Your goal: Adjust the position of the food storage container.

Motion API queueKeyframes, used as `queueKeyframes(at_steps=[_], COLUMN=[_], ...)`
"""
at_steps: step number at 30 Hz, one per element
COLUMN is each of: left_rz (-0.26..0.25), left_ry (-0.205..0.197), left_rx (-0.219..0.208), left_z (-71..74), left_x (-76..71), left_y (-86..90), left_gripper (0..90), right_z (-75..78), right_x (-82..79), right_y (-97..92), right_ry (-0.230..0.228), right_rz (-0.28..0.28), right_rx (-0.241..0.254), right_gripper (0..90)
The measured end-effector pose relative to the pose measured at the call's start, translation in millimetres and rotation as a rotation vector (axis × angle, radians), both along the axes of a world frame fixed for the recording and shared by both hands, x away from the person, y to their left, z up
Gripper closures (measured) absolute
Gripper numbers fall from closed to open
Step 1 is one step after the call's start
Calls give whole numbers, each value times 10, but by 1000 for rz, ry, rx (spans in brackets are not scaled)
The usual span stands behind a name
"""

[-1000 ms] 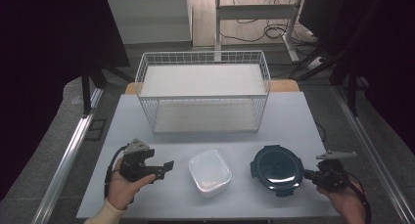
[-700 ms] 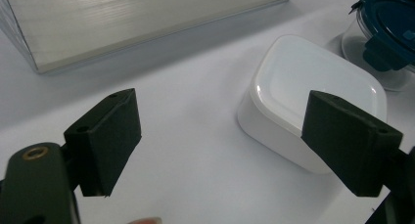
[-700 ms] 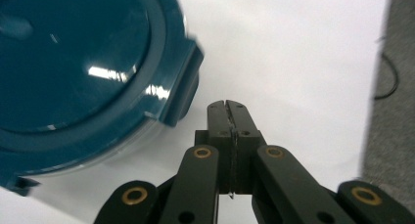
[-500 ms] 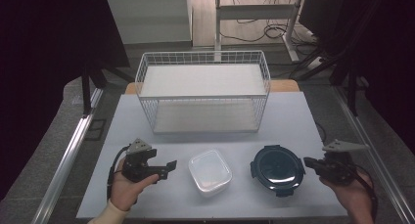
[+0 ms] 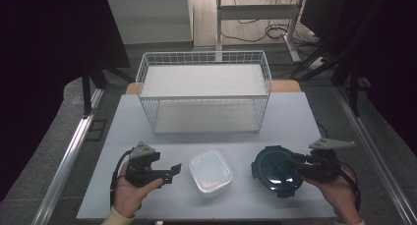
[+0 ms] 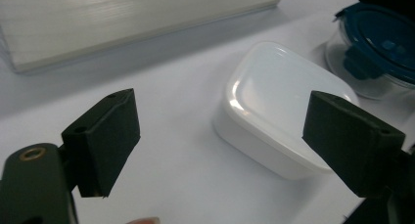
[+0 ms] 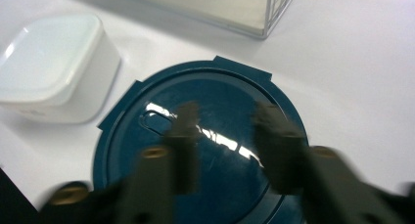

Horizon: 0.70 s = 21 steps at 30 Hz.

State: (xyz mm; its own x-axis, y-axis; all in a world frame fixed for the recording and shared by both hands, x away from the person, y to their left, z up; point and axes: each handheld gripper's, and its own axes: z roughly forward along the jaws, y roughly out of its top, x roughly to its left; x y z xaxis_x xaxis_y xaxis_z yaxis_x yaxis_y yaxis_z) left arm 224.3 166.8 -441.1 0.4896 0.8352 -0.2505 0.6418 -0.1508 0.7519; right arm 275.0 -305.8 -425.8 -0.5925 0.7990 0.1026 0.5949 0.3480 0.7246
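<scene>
My white wire basket [image 5: 204, 95] sits at the table's [image 5: 295, 117] far edge. Near the front edge, the blue-lidded round container [image 5: 275, 171] lies under my right gripper [image 5: 295, 162], jaws just opening, nothing between. The white square container [image 5: 210, 172] lies centre-front; my left gripper [image 5: 172, 172] gapes empty. No writing legible.

My right gripper [image 7: 222, 131] hangs over a glossy dark blue plastic lid [image 5: 276, 170] on a clear container. At its nine o'clock sits a smooth, milky white plastic box [image 5: 210, 172]. At twelve o'clock stands a white-coated wire basket [image 5: 204, 91]. The table [image 5: 295, 117] looks matt white; my left gripper [image 6: 220, 136] has matt black pads [image 6: 105, 133].
</scene>
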Motion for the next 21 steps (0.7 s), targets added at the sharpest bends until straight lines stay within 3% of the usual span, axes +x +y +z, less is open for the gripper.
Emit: queueKeyframes(at_steps=[1, 5, 12, 16, 21], left_rz=[-1, -8, -8, -9, -36], left_ry=[-3, 0, -27, -30, -31], left_rx=[-8, -32, -16, -29, -24], left_z=[8, 9, 106, 147, 164], left_x=[-32, -183, -414, -418, -423], left_y=[-14, -67, -170, -220, -379], left_gripper=[129, 123, 122, 120, 120], right_z=[-2, -29, -10, 52, 22], right_x=[-93, -211, -350, -341, -320], right_y=[-36, -99, -153, -220, -272], right_ry=[-17, -6, -27, -51, -33], right_rz=[-34, -61, -43, -47, -58], right_rx=[27, 56, 78, 106, 139], right_gripper=[469, 372, 291, 252, 221])
